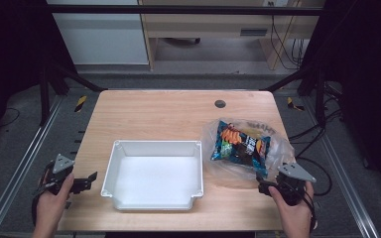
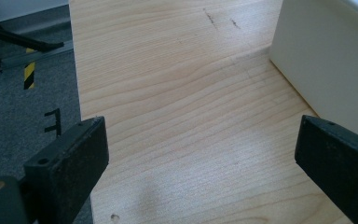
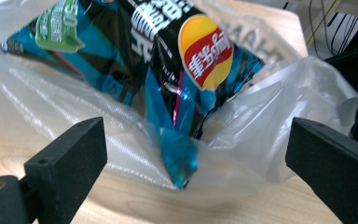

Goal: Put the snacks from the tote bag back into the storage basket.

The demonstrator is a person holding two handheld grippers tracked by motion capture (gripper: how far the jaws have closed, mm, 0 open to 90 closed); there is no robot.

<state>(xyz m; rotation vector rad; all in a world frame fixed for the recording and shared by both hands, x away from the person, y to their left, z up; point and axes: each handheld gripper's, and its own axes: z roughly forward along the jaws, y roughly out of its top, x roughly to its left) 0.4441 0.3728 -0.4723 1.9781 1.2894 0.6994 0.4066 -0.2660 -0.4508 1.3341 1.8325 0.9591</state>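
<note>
Right gripper view: right gripper (image 3: 193, 154) has its fingers (image 3: 67, 161) spread wide, nothing pinched. Between them, just ahead, lies the near corner of a chip bag (image 3: 168, 93), teal and black with a red-and-yellow logo. It sits partly inside a clear plastic bag (image 3: 270, 116). The crimped bottom seal of the chip bag points toward the gap between the fingers, apart from both pads.

Handling judgement: chip bag is light, air-filled, glossy film, likely slippery; contents fragile, will crush under a hard squeeze. Best hold is the flat crimped seal at the near corner, not the puffed body. The clear plastic bag is thin and limp; it may snag or come along if the fingers catch both layers.

High view: right gripper (image 1: 267, 184) is at the near right of the counter (image 1: 168, 114), touching or nearly touching the near edge of the clear plastic bag (image 1: 283, 148); contact cannot be told. Chip bag (image 1: 240, 144) lies just beyond, right of centre. White plastic bin (image 1: 154, 174), empty, sits left of it, near centre. Left gripper (image 1: 87, 181) is at the near left edge of the counter, just beside the bin.

Left gripper view: left gripper (image 2: 200, 154) fingers (image 2: 70, 163) spread, over bare counter (image 2: 182, 93), bin wall (image 2: 326, 60) at far right.
</note>
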